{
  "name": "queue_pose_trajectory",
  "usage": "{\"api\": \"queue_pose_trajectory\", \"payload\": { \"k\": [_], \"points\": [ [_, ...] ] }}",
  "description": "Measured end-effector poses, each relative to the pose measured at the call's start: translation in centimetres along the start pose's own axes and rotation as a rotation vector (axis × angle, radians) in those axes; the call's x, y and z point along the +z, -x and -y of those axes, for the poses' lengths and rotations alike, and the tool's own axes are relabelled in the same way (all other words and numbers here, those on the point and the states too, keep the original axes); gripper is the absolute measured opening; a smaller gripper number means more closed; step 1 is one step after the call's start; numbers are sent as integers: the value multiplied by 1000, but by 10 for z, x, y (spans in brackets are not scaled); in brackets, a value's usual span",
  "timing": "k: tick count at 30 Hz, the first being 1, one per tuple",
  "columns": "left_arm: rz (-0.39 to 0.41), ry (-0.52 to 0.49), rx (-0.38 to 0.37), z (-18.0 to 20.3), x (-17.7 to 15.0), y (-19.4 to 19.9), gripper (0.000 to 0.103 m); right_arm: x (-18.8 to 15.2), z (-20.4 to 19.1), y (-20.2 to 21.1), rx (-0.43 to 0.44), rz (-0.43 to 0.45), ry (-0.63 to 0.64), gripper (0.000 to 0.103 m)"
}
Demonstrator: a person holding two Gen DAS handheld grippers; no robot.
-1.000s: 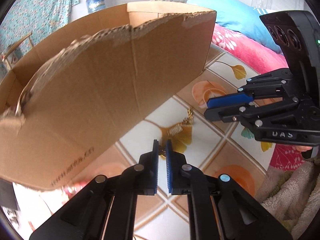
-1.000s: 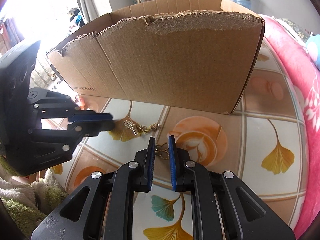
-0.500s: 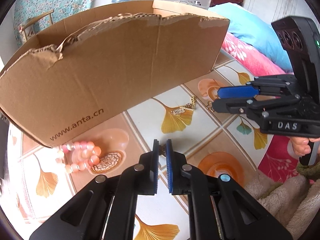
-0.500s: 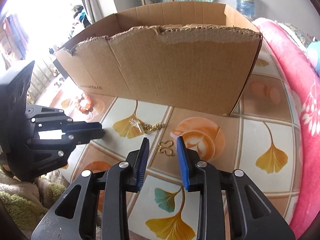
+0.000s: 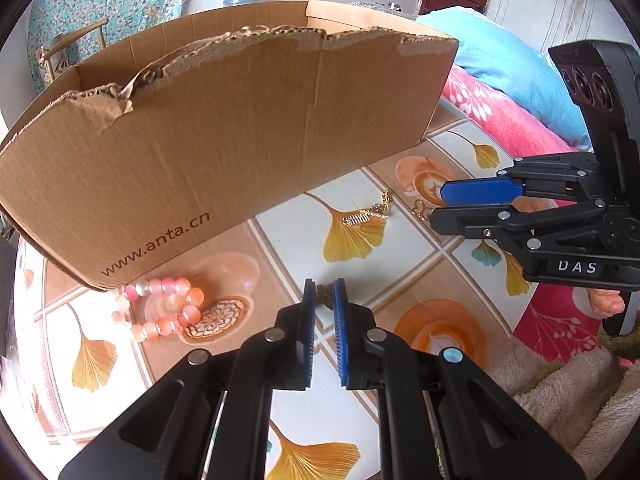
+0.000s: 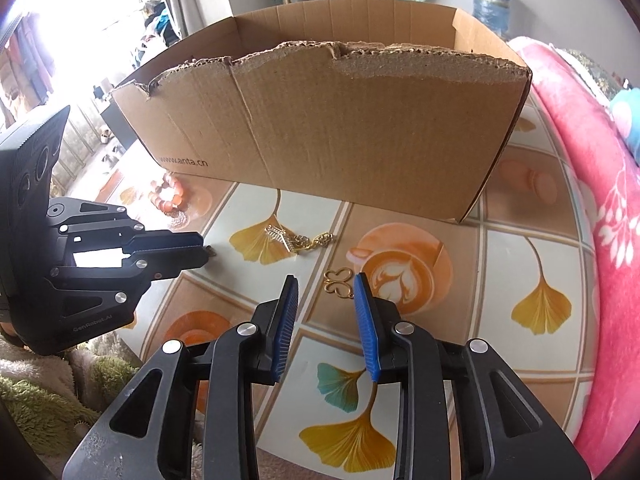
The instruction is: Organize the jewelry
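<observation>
Jewelry, four loose pieces, all on ginkgo-print tablecloth (image 5: 400, 264) on the near side of torn cardboard box (image 6: 340, 128); none seen inside the box.

- Left gripper (image 5: 324, 300): jaws nearly together, pinching small bronze-coloured piece (image 5: 323, 291) at the pad tips; held in front of the box's long printed wall.
- Right gripper (image 6: 326, 292): jaws just opened, now partly apart and gripping nothing; gold clover ornament (image 6: 339, 282) flat on the cloth between the tips, nearer the right-hand pad, touched by neither.
- Gold chain with bar pendant (image 6: 296, 240): between the clover ornament and the box wall, clear of both grippers.
- Pink bead bracelet (image 5: 160, 308): just beside the box's near left corner, one bead close under the bottom edge.

Handling, judged: probably carrying the pinched piece to the box. Keep the pinch steady, lift above the ragged top edge before crossing, release only well inside. Before closing on the clover, centre it between the pads and press low, being thin and flat.

Not made out: box floor, hidden behind the near wall; shape of the bronze piece, mostly covered by pads; length of the chain, bunched; far end of the box, cut off.
</observation>
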State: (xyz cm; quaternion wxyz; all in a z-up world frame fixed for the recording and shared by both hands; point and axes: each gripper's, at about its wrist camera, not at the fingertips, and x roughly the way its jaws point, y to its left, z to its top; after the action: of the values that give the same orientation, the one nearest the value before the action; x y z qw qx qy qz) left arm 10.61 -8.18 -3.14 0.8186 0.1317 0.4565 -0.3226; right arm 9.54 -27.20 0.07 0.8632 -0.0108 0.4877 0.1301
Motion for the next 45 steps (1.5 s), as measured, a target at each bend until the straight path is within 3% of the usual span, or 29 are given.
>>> {"api": "queue_pose_trajectory", "payload": {
  "k": [8, 18, 22, 27, 29, 45],
  "points": [
    [4, -50, 47, 12, 1, -4, 8, -4, -1, -8, -18, -1, 2, 28],
    [0, -42, 63, 15, 4, -7, 7, -2, -14, -24, -17, -5, -14, 28],
    [2, -35, 62, 14, 4, -8, 7, -2, -26, -27, -63, 7, 18, 28],
    [6, -37, 62, 14, 3, -9, 7, -3, -39, -31, -90, 6, 37, 19],
    [8, -35, 61, 14, 3, -9, 7, -3, -43, -32, -91, 1, 39, 10],
    [31, -32, 40, 8, -3, -3, 7, 4, -36, -22, -47, 28, -13, 9]
  ]
}}
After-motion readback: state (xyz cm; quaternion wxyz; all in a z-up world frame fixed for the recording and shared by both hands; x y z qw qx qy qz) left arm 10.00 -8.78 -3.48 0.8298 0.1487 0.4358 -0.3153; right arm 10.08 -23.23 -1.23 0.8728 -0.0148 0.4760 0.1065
